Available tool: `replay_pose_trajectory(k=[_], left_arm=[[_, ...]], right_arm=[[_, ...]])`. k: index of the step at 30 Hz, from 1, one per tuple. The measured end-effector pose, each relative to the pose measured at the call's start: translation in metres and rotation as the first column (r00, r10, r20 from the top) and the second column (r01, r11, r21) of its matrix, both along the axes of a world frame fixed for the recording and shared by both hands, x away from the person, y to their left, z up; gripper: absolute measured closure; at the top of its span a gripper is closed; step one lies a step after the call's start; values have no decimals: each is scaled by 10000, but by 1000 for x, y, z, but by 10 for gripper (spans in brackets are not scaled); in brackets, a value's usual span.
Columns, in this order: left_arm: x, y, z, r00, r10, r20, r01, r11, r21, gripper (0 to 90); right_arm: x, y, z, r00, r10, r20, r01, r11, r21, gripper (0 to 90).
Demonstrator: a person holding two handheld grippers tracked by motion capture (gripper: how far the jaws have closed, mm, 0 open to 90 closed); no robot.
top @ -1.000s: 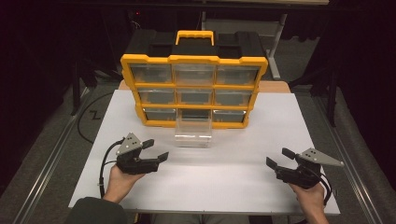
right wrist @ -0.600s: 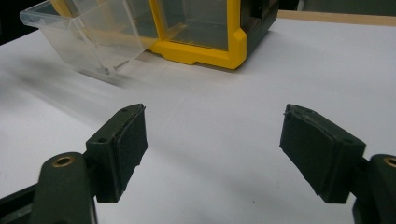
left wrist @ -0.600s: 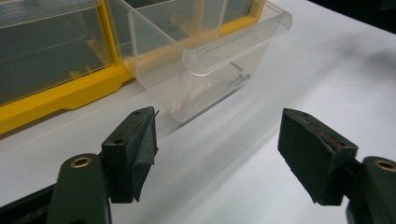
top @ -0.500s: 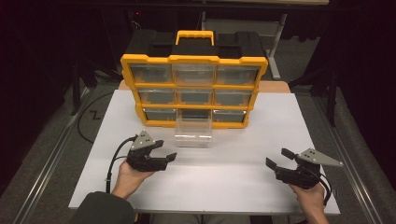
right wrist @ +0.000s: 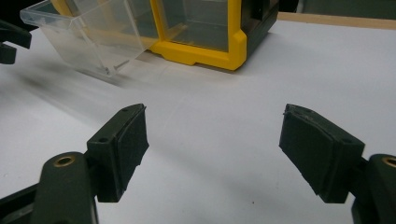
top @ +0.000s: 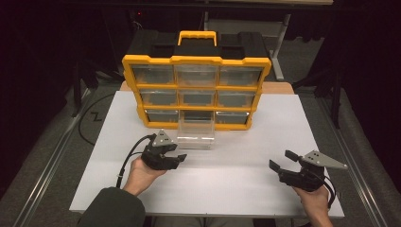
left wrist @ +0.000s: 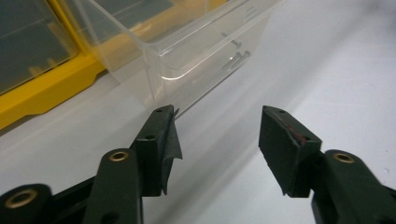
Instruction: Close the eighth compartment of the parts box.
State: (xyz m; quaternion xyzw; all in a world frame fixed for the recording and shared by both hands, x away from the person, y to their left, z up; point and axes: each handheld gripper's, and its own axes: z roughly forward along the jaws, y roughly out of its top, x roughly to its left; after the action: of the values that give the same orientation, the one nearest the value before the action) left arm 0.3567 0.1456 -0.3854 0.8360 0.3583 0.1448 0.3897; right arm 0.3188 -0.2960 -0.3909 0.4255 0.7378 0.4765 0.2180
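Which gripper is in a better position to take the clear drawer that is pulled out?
Left. The left gripper is open, close beside the drawer, whose corner lies just beyond its jaws. The right gripper is open too, but far off to the side.

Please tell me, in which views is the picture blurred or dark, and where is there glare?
High view: dark around the white table, slightly soft. Left gripper view: glare on the clear drawer edge, jaws close and soft. Right gripper view: streaky blur on the table beneath the drawer.
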Motion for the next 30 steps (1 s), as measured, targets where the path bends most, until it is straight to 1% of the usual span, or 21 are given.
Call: replay_pose_trajectory(k=[6,8,9,11,15,19,21,22,23,24,25,26,27,30], left_arm=[[5,-9,1,9998,-61,-206,68,9995,320,571],[6,-11,1,9997,-59,-216,72,9983,587,612],[7,-13,0,9998,-4,-208,21,9966,822,627],[8,-15,-1,9997,8,-258,18,9947,1029,652],[11,-18,-1,9994,-78,-351,121,9921,1247,703],[13,-23,0,9990,-210,-385,271,9861,1637,761],[14,-25,1,9988,-217,-428,286,9855,1673,793],[15,-26,1,9988,-241,-430,314,9835,1781,804],[15,-27,0,9987,-212,-453,288,9844,1736,822],[16,-28,1,9987,-183,-484,270,9824,1849,837],[17,-28,1,9988,-154,-469,239,9821,1869,854],[17,-28,1,9987,-101,-491,188,9835,1797,866],[19,-28,2,9989,-100,-464,184,9826,1847,873],[21,-28,3,9986,27,-521,68,9837,1796,892]], right_arm=[[0,-1,0,10000,0,70,0,10000,24,252],[0,0,0,10000,16,14,-16,10000,3,252],[0,0,0,10000,15,-4,-15,10000,5,253],[0,1,0,10000,79,5,-79,9999,-68,254],[0,2,0,10000,77,-5,-77,9999,-68,255],[0,1,0,10000,32,-8,-32,10000,-27,255],[0,1,0,10000,34,-21,-34,10000,-37,255],[0,1,0,10000,38,-22,-39,10000,-37,255],[0,1,0,10000,51,-12,-51,10000,-52,255],[0,1,0,10000,85,-6,-85,9999,-58,255],[0,1,0,10000,74,-13,-74,10000,-55,255],[0,1,0,10000,82,-9,-82,10000,-50,255],[0,1,0,10000,91,5,-91,9999,-55,255],[0,1,0,10000,47,-23,-47,10000,-7,256]])
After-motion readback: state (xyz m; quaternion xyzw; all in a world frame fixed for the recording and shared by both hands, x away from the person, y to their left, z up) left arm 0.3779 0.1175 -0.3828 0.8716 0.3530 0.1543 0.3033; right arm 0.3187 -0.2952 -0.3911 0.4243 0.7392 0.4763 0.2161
